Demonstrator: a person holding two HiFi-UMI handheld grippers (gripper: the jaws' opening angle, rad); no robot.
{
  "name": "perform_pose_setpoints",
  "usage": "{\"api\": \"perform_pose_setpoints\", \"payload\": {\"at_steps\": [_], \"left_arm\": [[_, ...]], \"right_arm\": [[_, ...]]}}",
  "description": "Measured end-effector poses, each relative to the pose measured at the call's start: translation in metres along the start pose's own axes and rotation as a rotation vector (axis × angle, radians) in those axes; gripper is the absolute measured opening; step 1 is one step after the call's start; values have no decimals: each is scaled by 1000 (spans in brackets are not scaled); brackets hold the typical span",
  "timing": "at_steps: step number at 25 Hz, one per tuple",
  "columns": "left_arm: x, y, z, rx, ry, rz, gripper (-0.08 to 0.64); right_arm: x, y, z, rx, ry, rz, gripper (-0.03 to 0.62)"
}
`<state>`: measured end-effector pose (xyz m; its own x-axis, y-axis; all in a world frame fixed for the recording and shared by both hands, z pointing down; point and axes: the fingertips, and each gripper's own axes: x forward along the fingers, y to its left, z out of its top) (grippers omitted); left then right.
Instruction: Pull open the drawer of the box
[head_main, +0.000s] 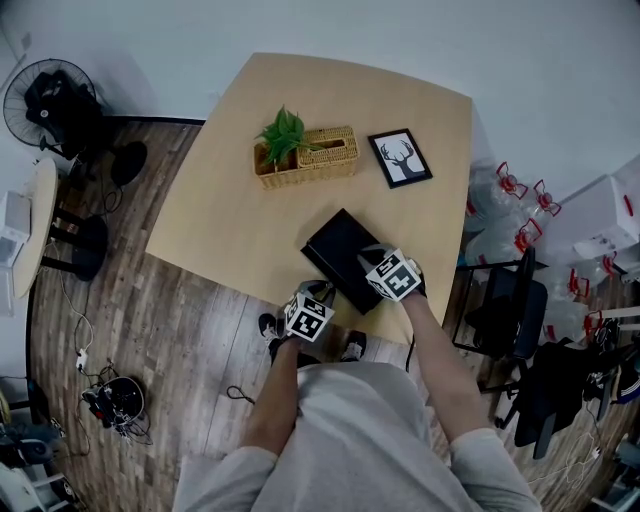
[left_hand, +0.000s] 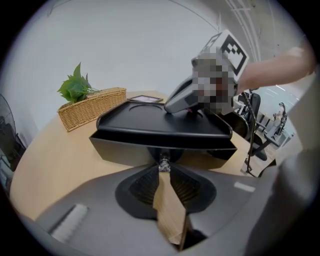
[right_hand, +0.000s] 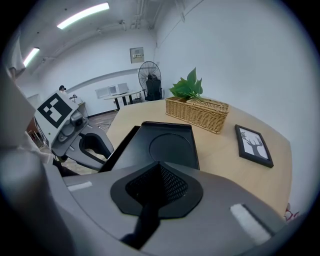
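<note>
Black box (head_main: 338, 250) near the front edge of the table (head_main: 220, 215), your left gripper (left_hand: 164, 169) with jaws pinched on the drawer knob (left_hand: 163, 161) — your right gripper (right_hand: 159, 167) with jaws together, resting on the box top.

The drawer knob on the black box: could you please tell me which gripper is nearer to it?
Left. The left gripper is clamped on the drawer knob at the front of the box; the right gripper rests on its top.
</note>
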<state>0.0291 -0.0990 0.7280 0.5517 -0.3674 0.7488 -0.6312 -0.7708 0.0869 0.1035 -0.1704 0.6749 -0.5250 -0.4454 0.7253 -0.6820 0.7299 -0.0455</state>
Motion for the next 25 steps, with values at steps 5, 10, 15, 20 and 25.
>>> {"api": "perform_pose_setpoints", "payload": {"at_steps": [5,10,15,20,25], "left_arm": [[-2,4,-9,-26,4,10,126],[-4,3,-12,-30,2,11,126],[-7,3,-16,-36,0,13,126],[-12,2,-21,-47,0,16,126],[-16,4,-25,-54,-7,24,126]], "right_arm": [[4,4,2,-20,12,-12,2],[3,4,0,-19,8,-15,2],[3,2,-1,-22,9,-17,2],[3,3,-2,-20,10,-16,2],[3,3,0,-20,10,-16,2]]}}
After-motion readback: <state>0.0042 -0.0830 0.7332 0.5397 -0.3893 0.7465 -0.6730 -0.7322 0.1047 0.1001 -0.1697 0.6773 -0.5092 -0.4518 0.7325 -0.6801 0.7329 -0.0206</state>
